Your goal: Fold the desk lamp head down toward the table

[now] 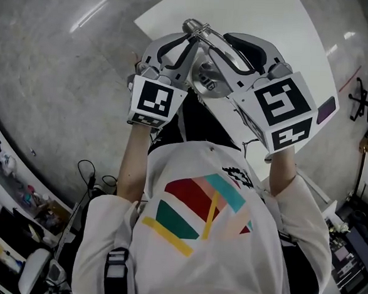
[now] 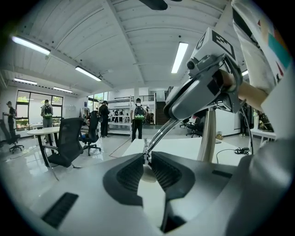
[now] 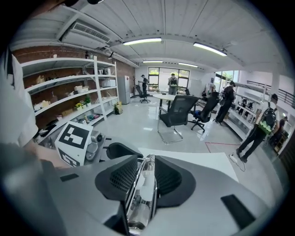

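Note:
The desk lamp shows as a chrome arm (image 1: 204, 33) held up over the white table (image 1: 268, 17), in front of the person. My left gripper (image 1: 191, 40) is shut on the thin end of that arm (image 2: 146, 154), which curves up and to the right from the left gripper (image 2: 146, 157) into my right gripper (image 2: 203, 87). The right gripper (image 3: 146, 162) is shut on a thicker chrome part of the lamp (image 3: 142, 196), which lies lengthwise between its pads. The two grippers (image 1: 222, 39) sit close together, tips nearly meeting. The lamp's head and base are hidden.
A brushed metal post (image 2: 207, 133) stands on the table beside a black cable (image 2: 235, 150). Black office chairs (image 3: 177, 113) and other tables stand on the glossy floor, with people walking further back. Shelves (image 3: 69, 99) line a brick wall.

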### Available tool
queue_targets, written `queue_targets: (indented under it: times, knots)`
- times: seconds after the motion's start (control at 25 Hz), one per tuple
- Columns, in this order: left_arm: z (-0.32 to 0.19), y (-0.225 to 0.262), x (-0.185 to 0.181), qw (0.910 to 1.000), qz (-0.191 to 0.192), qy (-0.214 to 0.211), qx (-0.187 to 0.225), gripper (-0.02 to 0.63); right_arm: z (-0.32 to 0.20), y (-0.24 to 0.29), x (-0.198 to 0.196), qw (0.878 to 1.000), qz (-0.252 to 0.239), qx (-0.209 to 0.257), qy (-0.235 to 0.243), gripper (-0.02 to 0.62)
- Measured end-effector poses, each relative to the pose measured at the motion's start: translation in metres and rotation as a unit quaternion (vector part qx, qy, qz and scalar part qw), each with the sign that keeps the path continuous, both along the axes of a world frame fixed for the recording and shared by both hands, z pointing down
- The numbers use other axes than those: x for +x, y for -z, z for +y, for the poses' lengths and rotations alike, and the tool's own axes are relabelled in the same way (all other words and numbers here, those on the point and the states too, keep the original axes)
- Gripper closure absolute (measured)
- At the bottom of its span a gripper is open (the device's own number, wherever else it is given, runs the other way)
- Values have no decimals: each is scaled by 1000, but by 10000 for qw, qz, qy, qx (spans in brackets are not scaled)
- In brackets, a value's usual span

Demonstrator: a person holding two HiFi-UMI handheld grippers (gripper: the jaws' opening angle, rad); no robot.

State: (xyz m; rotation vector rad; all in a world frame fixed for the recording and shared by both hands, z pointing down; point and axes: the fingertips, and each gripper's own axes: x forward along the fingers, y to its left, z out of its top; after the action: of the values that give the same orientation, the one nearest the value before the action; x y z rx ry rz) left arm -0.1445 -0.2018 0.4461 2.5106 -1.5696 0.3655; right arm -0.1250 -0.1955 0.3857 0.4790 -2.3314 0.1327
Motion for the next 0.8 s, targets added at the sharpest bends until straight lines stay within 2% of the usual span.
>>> queue_targets:
  times: [0.32,0.8]
  knots:
    - [8,-14,11,9994,171,-176,-234,512,5,-9,2,9988,438,152,165,471]
    - [9,-21,7,9991,285,-152,-261,512,5,-13,-3,9979,449,434,198,469]
